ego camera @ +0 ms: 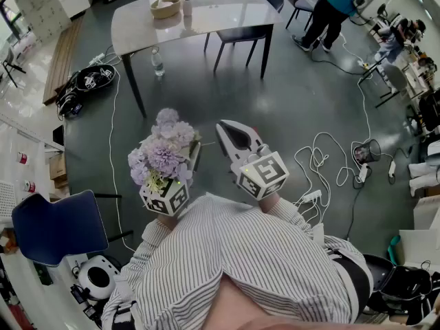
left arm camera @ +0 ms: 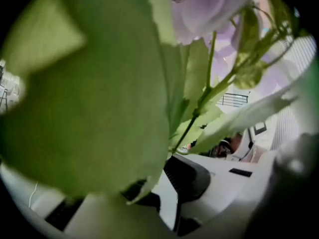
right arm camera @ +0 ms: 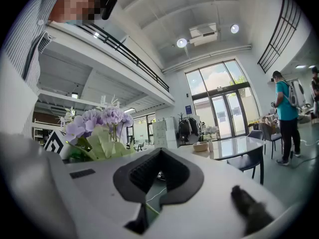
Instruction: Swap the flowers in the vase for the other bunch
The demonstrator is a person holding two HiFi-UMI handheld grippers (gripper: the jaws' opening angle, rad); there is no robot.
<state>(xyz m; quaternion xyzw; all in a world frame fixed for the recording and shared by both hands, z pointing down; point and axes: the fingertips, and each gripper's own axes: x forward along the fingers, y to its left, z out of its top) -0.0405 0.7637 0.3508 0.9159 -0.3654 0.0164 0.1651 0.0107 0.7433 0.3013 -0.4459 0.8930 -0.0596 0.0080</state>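
Flowers (ego camera: 163, 155) sit clamped in my left gripper (left arm camera: 169, 179); my right gripper (ego camera: 225, 130) is closed, empty; vase (ego camera: 187, 7) stands at twelve o'clock.

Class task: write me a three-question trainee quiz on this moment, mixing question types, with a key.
1. True or false: the right tool is shut with nothing in it.
2. What does the left tool hold? A) nothing B) purple flowers C) a cup
3. Fill in: the vase stands on the ____.
Key: 1 true; 2 B; 3 table.
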